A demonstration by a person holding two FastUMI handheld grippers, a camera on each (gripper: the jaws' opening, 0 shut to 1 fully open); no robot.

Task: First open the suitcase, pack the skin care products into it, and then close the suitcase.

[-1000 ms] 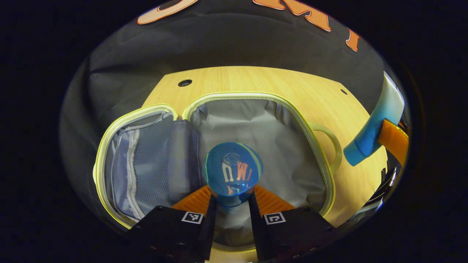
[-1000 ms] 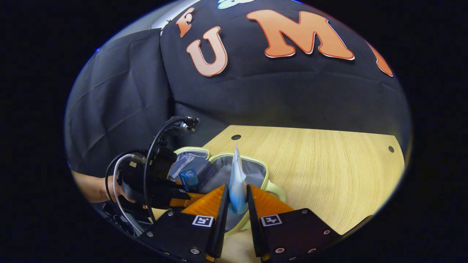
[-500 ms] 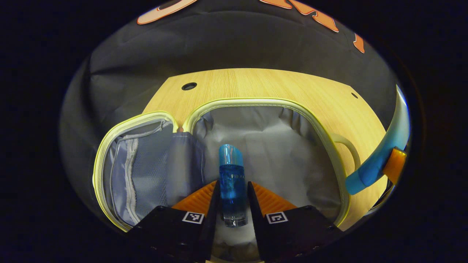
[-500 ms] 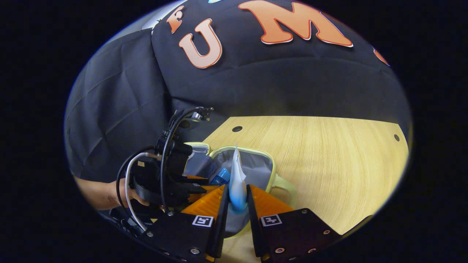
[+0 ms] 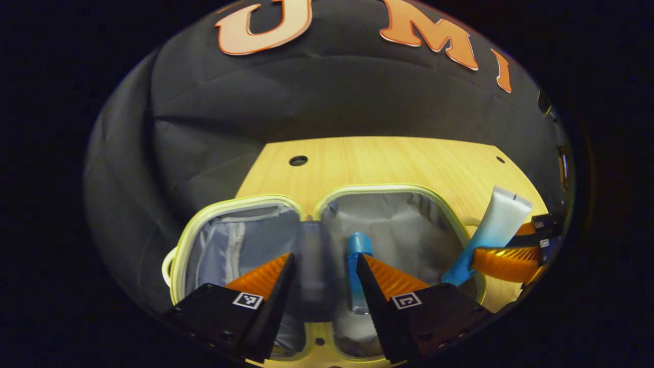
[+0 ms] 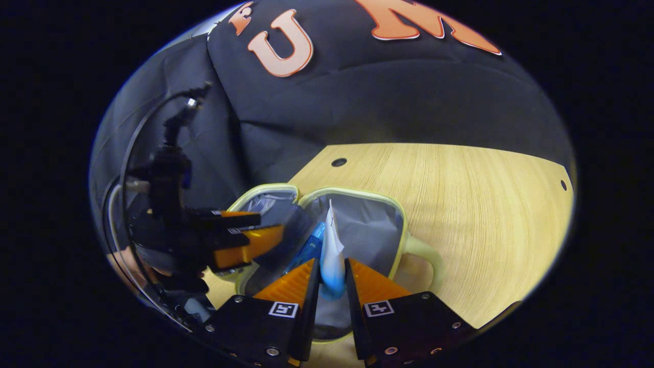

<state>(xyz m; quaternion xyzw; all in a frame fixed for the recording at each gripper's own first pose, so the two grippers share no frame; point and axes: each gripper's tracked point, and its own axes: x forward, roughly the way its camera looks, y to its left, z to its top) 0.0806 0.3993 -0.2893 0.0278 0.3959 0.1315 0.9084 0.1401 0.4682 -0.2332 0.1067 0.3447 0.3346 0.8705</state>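
Two claws above open suitcase (image 5: 327, 197) on worktop (image 5: 388, 158): left claw (image 5: 323, 278) released, blue bottle (image 5: 356, 271) lying inside, label unreadable. Right claw (image 6: 331, 286) clenched on white-blue tube (image 6: 331, 255).

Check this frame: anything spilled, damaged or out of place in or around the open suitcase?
Nothing stands out. The suitcase lies open on the table with the blue bottle lying inside on the grey lining. The left gripper is open; the right gripper grips the white-and-blue tube over the case.
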